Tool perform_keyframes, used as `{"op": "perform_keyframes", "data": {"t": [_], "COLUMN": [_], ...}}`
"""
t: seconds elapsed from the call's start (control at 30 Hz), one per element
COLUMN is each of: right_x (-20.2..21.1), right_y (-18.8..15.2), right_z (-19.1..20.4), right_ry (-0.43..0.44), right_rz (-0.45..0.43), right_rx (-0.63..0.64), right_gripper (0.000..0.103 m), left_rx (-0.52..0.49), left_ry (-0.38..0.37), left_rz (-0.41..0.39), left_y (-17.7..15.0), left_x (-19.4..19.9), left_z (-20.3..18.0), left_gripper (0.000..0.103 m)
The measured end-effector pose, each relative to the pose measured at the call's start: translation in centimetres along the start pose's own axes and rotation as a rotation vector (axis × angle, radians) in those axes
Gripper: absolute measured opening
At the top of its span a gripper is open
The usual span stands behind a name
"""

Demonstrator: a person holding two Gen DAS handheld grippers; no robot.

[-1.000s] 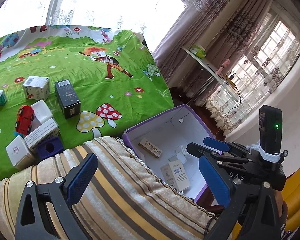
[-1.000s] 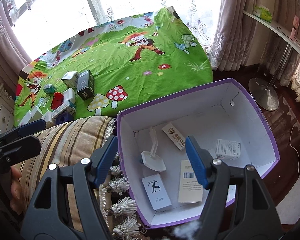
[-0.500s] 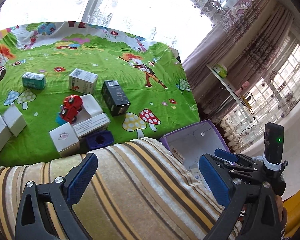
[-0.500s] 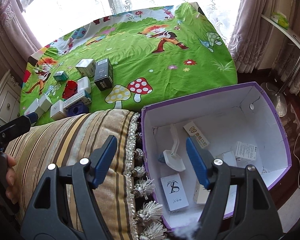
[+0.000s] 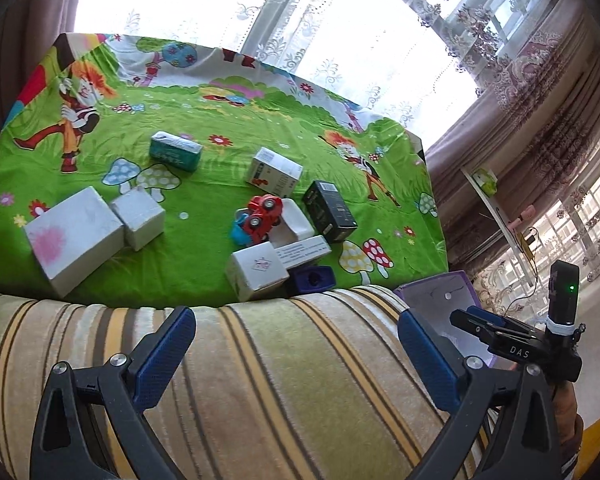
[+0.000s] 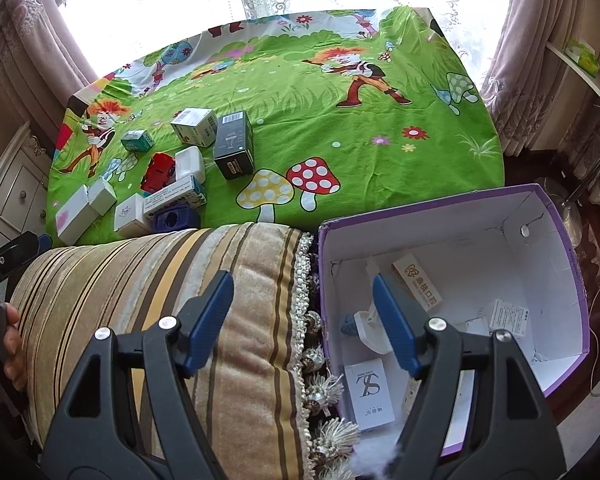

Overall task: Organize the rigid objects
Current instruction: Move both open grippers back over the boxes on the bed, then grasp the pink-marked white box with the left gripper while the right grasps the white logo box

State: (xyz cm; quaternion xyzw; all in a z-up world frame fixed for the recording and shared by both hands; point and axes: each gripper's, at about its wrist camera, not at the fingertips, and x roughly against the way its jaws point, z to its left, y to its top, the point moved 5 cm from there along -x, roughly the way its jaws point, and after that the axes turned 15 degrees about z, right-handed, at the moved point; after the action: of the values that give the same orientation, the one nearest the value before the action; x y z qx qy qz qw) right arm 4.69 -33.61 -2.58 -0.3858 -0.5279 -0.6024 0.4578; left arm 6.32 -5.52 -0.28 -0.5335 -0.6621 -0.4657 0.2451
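Note:
Several small boxes and a red toy car (image 5: 265, 213) lie on the green cartoon cloth (image 5: 220, 152): a black box (image 5: 329, 210), a teal box (image 5: 175, 150), white boxes (image 5: 73, 238) and a blue sharpener-like block (image 5: 312, 280). The same car (image 6: 159, 172) and black box (image 6: 233, 144) show in the right wrist view. A purple-rimmed white box (image 6: 556, 216) holds several small cartons (image 6: 369, 393). My left gripper (image 5: 296, 356) is open and empty over the striped cushion (image 5: 260, 380). My right gripper (image 6: 303, 320) is open and empty, over the cushion's fringe and the box's left wall.
The striped cushion (image 6: 148, 280) lies between the grippers and the cloth-covered table. A white cabinet (image 6: 16, 184) stands at the left. Curtains (image 6: 512, 60) and a shelf (image 6: 580, 60) are at the right. The other gripper (image 5: 516, 344) is beside the purple box.
Both grippers have swung left, away from the purple box and toward the objects on the cloth. More of the cloth and boxes shows now. Both stay open and empty.

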Motion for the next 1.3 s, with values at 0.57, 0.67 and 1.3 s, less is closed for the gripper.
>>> {"op": "perform_keyframes", "data": {"t": [0.57,0.67,1.3], "right_x": [-1.5,-1.8,-6.7], "right_y": [2.1,2.5,5.3], "right_z": [7.1,8.8,18.8], "right_ry": [0.018,0.036,0.081], "right_rz": [0.033,0.039,0.158], "right_rx": [0.175,0.208,0.405], "right_gripper": [0.075,0.075,0.075], "left_rx": [0.131,0.142,0.083], "left_ry": [0.098,0.112,0.237], "left_rz": [-0.03,-0.037,0.039], "left_y": [0.4,0.5,3.0], "left_x": [2.8,3.2,2.6], "left_z": [7.7,8.9,12.6], "left_gripper": [0.102,0.102,0.102]}}
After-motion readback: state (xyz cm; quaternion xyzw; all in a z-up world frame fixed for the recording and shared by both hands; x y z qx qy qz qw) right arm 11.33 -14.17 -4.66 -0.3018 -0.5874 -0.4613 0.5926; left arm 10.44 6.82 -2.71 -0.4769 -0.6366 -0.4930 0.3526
